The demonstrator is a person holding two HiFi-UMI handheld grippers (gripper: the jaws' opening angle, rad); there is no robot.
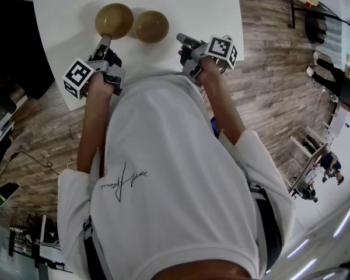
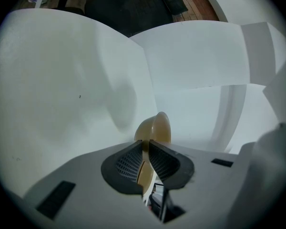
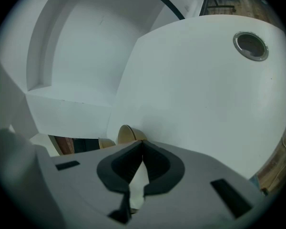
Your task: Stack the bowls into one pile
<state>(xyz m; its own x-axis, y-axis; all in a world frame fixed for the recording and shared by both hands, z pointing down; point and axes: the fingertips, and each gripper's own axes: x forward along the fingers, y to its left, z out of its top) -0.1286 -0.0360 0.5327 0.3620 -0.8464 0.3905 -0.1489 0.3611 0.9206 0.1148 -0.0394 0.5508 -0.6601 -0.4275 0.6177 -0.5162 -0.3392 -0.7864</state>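
Left tool (image 2: pixel 146 148) grips thin rim of 1 smooth tan bowl (image 2: pixel 158 128).

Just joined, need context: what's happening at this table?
A person works over a white table with a gripper in each hand. The left gripper is clamped on the rim of the left bowl. The right gripper is shut and empty, close beside the right bowl. The two bowls are side by side, not yet stacked.
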